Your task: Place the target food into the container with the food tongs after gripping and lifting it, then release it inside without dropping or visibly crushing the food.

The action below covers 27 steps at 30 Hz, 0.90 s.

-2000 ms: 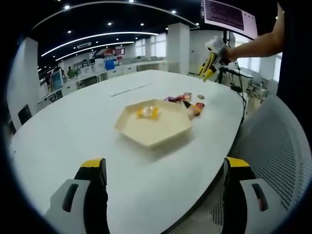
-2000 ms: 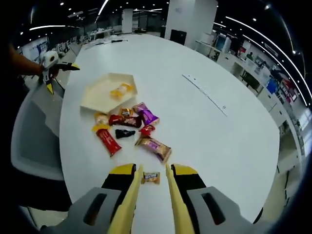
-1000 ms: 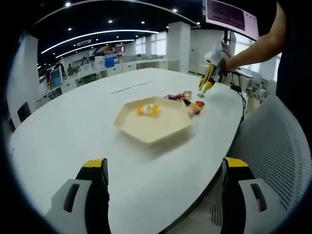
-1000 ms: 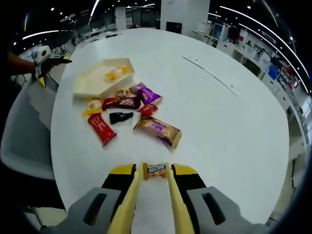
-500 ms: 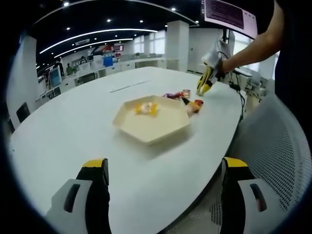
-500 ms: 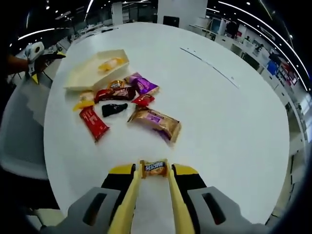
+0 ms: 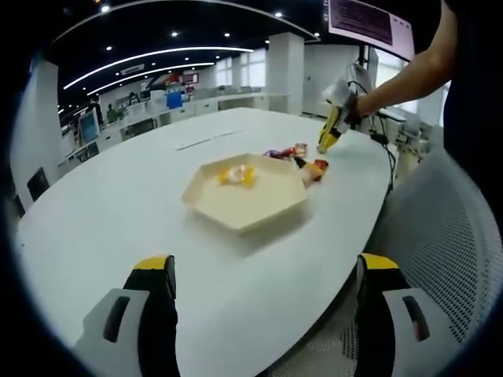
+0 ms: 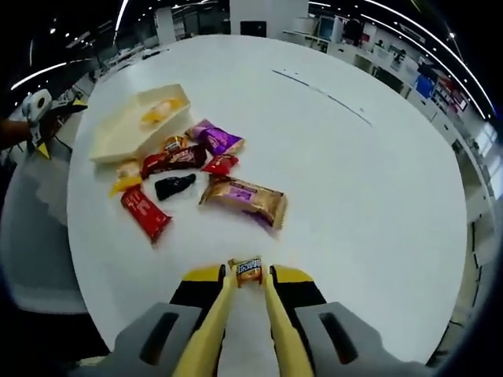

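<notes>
**Currently: small candy clamped at the tong tips, tray well apart**

Left gripper view: the left gripper (image 7: pixel 263 314) is idling with its jaws spread wide over the white table (image 7: pixel 102 212), gripping nothing. The hexagonal tray (image 7: pixel 245 196) is sitting ahead, already holding yellow sweets (image 7: pixel 237 176). The right gripper (image 7: pixel 330 133) is hanging beyond the tray.

Right gripper view: the right gripper (image 8: pixel 247 284) is pinching a small orange-wrapped candy (image 8: pixel 247 270) between yellow tong tips. The tray (image 8: pixel 130 126) is lying well apart, past the scattered wrappers (image 8: pixel 196 177).

Risk, as judged: the hold is sitting at the very tips, so the candy could be slipping out during carriage; tighter squeezing could crush it. Wrapper print is too small to read.
</notes>
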Each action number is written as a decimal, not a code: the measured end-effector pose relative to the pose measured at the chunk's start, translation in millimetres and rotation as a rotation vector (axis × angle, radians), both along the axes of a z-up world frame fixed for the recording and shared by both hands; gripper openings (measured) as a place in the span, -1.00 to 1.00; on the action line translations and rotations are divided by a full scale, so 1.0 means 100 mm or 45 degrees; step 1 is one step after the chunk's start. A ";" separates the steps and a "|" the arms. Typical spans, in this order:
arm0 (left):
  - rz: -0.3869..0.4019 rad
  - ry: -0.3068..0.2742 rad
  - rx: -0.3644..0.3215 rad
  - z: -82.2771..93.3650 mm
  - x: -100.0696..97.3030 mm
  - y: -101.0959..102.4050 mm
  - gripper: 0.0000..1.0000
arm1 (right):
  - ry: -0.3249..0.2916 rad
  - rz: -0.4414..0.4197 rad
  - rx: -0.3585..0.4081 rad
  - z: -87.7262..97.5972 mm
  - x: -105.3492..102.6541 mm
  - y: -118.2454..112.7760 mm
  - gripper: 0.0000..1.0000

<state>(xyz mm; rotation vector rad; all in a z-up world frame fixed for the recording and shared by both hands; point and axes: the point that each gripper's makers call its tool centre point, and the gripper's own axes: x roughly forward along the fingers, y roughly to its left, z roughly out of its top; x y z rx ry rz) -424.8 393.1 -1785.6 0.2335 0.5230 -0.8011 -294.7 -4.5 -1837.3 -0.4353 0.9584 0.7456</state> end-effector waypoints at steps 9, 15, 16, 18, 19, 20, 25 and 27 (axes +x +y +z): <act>-0.008 -0.005 0.012 -0.01 -0.01 0.01 0.81 | -0.028 0.030 0.011 0.11 -0.04 0.18 -0.56; -0.003 -0.010 0.016 -0.01 0.00 0.02 0.81 | -0.045 0.059 0.037 0.24 0.00 0.36 -0.56; -0.002 -0.013 0.015 -0.01 0.00 0.02 0.81 | -0.045 0.065 0.039 0.25 0.00 0.39 -0.56; 0.001 -0.012 0.018 -0.01 0.00 0.02 0.80 | -0.049 0.078 0.042 0.28 0.02 0.45 -0.56; 0.000 -0.012 0.021 -0.01 0.00 0.02 0.80 | -0.052 0.086 0.042 0.29 0.02 0.47 -0.56; -0.004 -0.012 0.029 -0.02 0.00 0.03 0.80 | -0.059 0.099 0.033 0.30 0.02 0.50 -0.56; -0.001 -0.014 0.031 -0.02 0.00 0.03 0.79 | -0.053 0.111 0.047 0.32 0.02 0.61 -0.56; -0.004 -0.015 0.032 -0.02 0.00 0.03 0.79 | -0.052 0.117 0.050 0.34 0.03 0.65 -0.56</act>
